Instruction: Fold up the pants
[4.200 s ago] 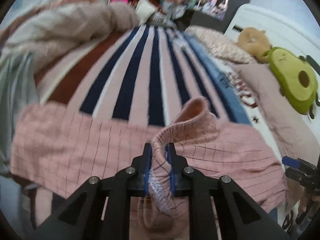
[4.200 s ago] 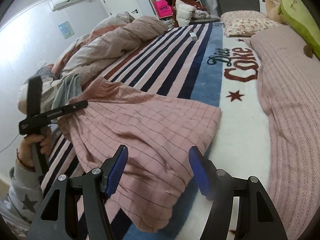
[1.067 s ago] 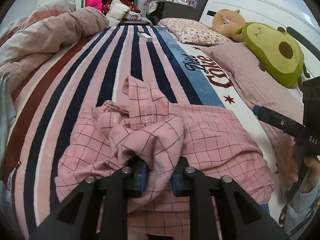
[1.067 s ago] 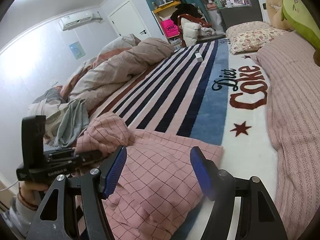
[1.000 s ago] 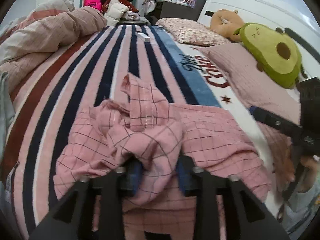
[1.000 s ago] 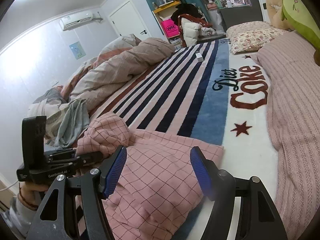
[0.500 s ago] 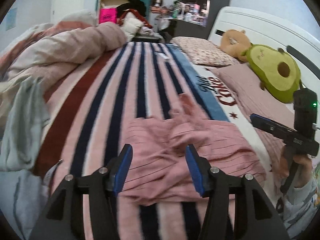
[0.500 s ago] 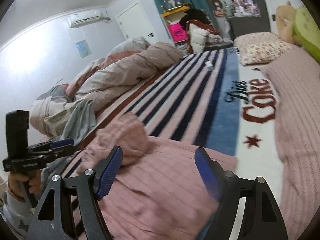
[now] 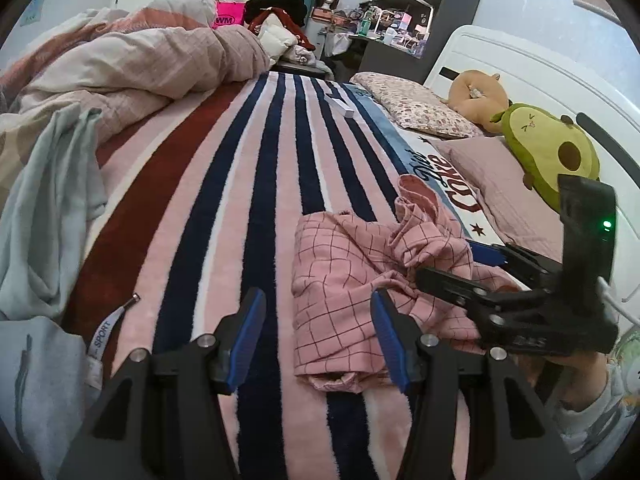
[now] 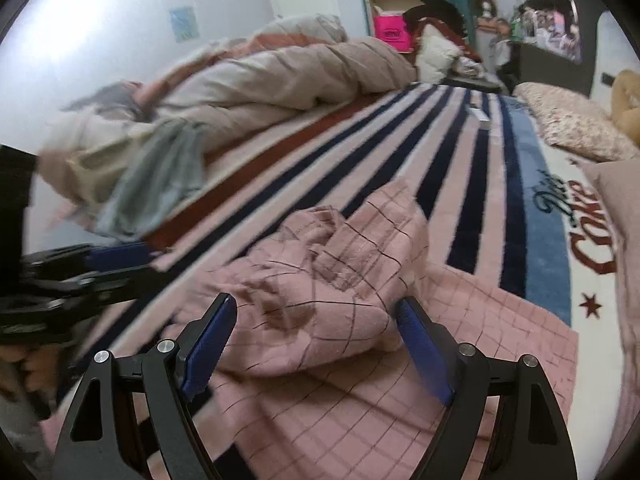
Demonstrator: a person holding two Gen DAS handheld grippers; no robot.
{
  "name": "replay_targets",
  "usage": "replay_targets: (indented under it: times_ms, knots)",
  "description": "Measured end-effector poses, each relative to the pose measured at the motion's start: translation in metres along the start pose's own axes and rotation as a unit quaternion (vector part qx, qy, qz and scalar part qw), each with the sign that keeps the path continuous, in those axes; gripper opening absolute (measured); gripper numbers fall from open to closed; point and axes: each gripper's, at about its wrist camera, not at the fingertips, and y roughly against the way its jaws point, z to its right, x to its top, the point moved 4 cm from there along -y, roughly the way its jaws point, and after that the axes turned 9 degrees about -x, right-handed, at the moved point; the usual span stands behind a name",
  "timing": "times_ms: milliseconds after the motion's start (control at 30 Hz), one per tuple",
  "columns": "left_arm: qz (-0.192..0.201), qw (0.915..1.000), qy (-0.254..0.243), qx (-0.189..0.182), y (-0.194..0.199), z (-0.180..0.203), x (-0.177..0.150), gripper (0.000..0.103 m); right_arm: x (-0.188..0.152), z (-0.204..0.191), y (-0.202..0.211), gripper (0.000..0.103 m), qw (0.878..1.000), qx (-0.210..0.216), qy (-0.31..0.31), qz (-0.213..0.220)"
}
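pants: the pink checked pants [image 9: 352,280] are lying bunched up on the striped blanket [image 9: 256,184], near the foot edge, with a rumpled hump on top of a flatter layer. In the right wrist view the hump [image 10: 340,264] sits just ahead of the fingers and the flat part spreads under them.

left gripper: the left gripper [image 9: 318,338] has its jaws spread wide with nothing between them. It hangs over the blanket stripes just to the left of the pants; its right blue pad [image 9: 386,340] overlaps the pants' edge in the picture, can't tell if it's actually touching.

right gripper: the right gripper [image 10: 316,346] is also spread apart and holding nothing, low over the pants. From the left wrist view its fingers reach in from the right over the crumpled part, green light glowing on its body.

writing: the blanket reads "Diet Coke" [image 9: 444,180] in script with little red stars. A grey strap tag [image 9: 105,330] at the left says "SPORT". The pink bag [image 9: 229,16] at the back says "WM".

other stuff: avocado plush [image 9: 548,152] by the white headboard, floral pillow [image 9: 416,110], heaped duvet [image 9: 132,60] on the left side. The right wrist view is pretty motion-blurred.
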Motion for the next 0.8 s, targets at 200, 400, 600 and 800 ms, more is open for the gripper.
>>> replay_targets:
  times_ms: [200, 400, 600, 800]
  knots:
    - [0.005, 0.9998, 0.002, -0.017, -0.001, -0.001, 0.0, 0.05, 0.004, 0.015, -0.009, 0.078, 0.998, -0.053, -0.042, 0.005]
    - [0.009, 0.9995, 0.003, -0.029, -0.001, 0.004, 0.003, 0.05, -0.001, 0.04, 0.011, 0.022, 0.995, -0.065, -0.073, 0.015]
    - [0.005, 0.9992, -0.007, -0.039, -0.004, 0.02, 0.004, 0.05, -0.028, 0.056, 0.035, 0.014, 0.993, -0.022, -0.118, -0.005]
    - [-0.006, 0.9984, -0.018, -0.053, -0.019, 0.037, 0.007, 0.05, -0.064, 0.068, 0.057, 0.013, 0.988, -0.007, -0.154, -0.031]
